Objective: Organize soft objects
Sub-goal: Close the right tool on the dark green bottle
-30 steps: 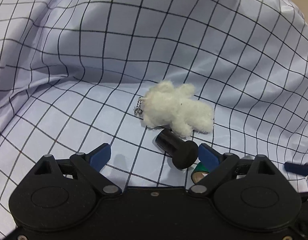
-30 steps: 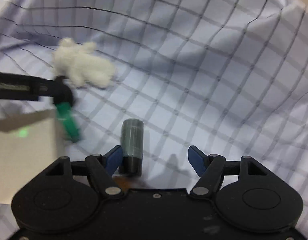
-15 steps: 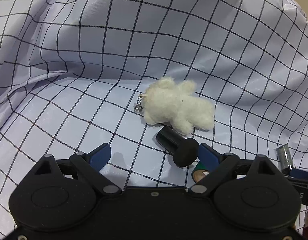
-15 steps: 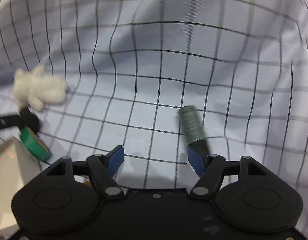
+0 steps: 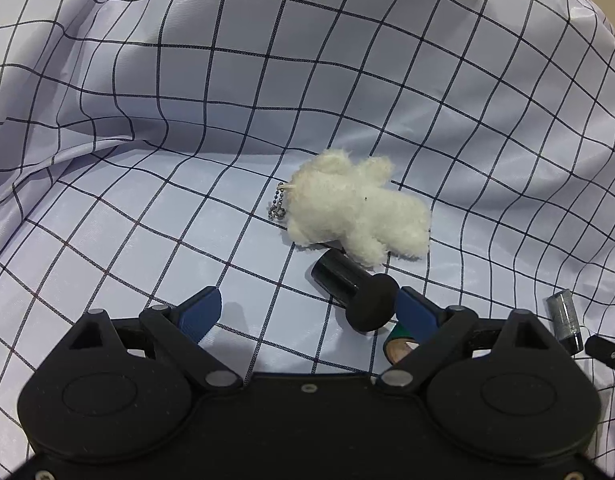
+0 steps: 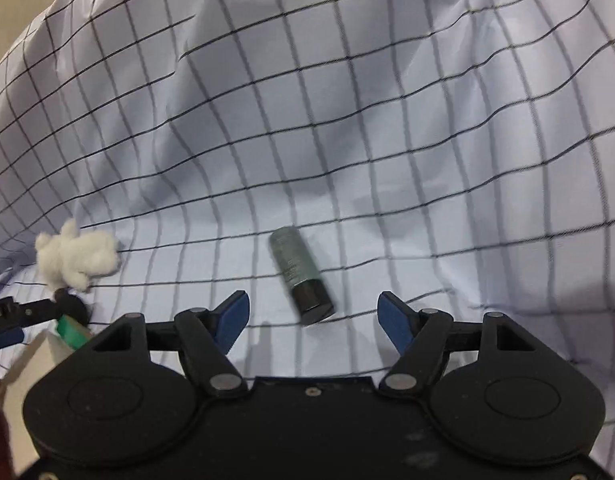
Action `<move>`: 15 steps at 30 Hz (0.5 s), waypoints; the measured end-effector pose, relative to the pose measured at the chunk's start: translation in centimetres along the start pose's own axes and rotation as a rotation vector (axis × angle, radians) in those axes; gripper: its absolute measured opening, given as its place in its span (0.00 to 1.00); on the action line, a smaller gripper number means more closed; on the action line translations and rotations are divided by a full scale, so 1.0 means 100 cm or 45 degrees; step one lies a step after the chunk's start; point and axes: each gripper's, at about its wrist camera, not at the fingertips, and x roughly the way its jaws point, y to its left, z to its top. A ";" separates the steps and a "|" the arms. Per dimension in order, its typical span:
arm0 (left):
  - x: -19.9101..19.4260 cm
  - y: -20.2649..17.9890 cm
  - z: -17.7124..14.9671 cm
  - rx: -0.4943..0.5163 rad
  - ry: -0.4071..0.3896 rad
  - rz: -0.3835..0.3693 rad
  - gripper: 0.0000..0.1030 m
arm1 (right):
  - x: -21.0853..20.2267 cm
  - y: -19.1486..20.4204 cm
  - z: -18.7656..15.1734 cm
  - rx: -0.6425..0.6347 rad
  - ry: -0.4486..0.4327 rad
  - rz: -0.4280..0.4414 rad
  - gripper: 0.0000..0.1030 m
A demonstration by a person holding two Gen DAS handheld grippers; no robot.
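A white plush toy (image 5: 355, 216) with a bead chain lies on the checked cloth (image 5: 147, 184), ahead and right of my open, empty left gripper (image 5: 307, 310). It also shows far left in the right wrist view (image 6: 77, 258). A black mushroom-shaped object (image 5: 353, 290) lies just below the plush, touching my left gripper's right fingertip (image 5: 413, 310). A grey-green cylinder with a black cap (image 6: 301, 276) lies just ahead of my open, empty right gripper (image 6: 313, 318), between its fingers; it also shows at the right edge of the left wrist view (image 5: 563, 320).
A green tape roll (image 5: 399, 346) sits behind my left gripper's right finger, also seen in the right wrist view (image 6: 71, 330). A white box corner (image 6: 23, 364) is at lower left. The cloth (image 6: 387, 120) rises in folds behind.
My right gripper swung so the cylinder went from its left finger, past its right finger, to between the fingers. The left gripper barely moved.
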 end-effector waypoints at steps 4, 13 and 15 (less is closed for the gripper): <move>0.001 0.000 0.000 0.000 0.006 0.007 0.88 | 0.012 0.007 -0.004 0.145 0.113 0.063 0.64; 0.003 0.001 0.001 -0.001 0.007 -0.001 0.88 | 0.035 0.009 0.009 0.407 0.122 0.009 0.63; 0.003 0.001 0.000 -0.003 0.008 -0.003 0.88 | 0.043 0.010 0.015 0.434 0.129 0.006 0.63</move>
